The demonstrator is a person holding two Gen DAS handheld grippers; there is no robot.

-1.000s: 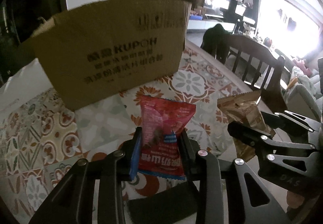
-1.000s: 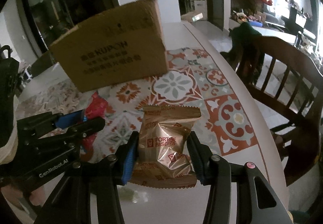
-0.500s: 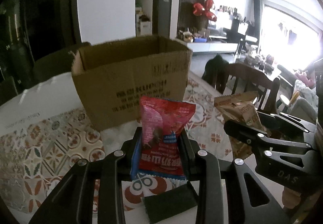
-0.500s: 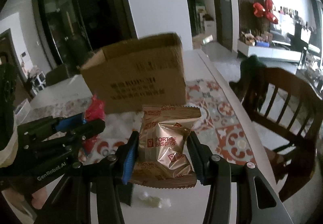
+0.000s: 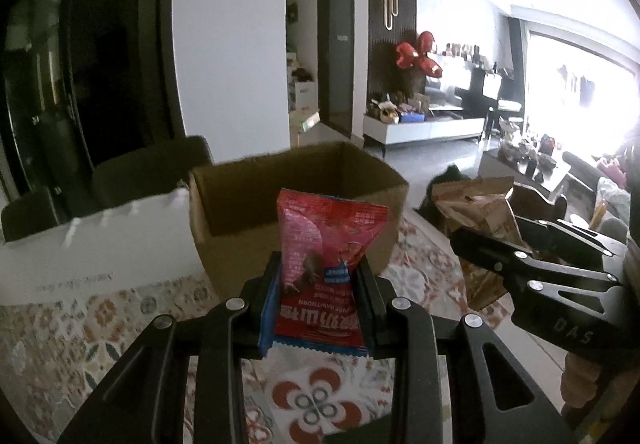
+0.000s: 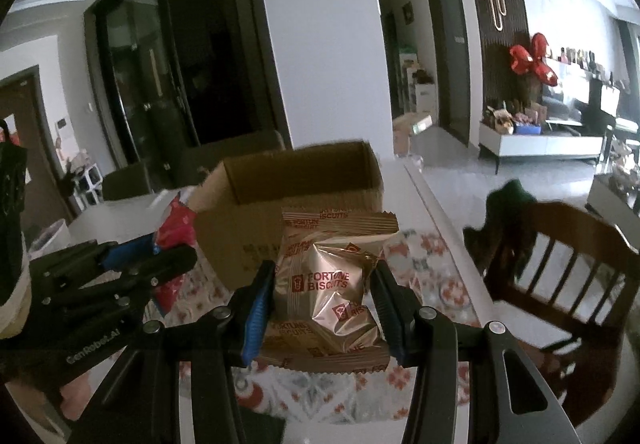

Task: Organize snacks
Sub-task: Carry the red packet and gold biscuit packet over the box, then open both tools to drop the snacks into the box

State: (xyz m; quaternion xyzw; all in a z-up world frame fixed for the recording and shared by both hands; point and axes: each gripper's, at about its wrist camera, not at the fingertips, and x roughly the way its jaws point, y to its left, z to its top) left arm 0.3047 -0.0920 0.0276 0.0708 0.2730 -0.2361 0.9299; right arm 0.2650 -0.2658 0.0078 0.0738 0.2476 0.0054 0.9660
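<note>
Both grippers loaded, both packets clear of the table.

Left gripper (image 5: pixel 320 300): clamped on the red snack packet (image 5: pixel 326 264), pads pressing both side edges. Packet stands upright, print upside down, on the near side of the cardboard box (image 5: pixel 296 212), its top edge overlapping the box's front wall in the left wrist view.

Right gripper (image 6: pixel 324 308): clamped on the gold Fortune Biscuits packet (image 6: pixel 328 284), blue pad on its left edge, black pad on its right. Packet upright, also on the near side of the box (image 6: pixel 296 196), top edge reaching up over the box's front wall.

The two grippers sit side by side in front of the box; each shows in the other's view (right gripper (image 5: pixel 532 268), left gripper (image 6: pixel 120 276)).

Diff vs a second ago: both views then faced the box's printed front wall from low down, with no view inside. Now the open top and inner walls are visible, so both grippers have come up relative to the box. Half a second ago was partway there, rim just showing. More room background and less of the patterned tablecloth (image 5: pixel 420 268) fills the frames. Grip on both packets unchanged, same pose between the fingers.

Box stays put on the tablecloth, flaps open. Wooden chair (image 6: pixel 560 268) to the right of the box, beyond the table edge.
</note>
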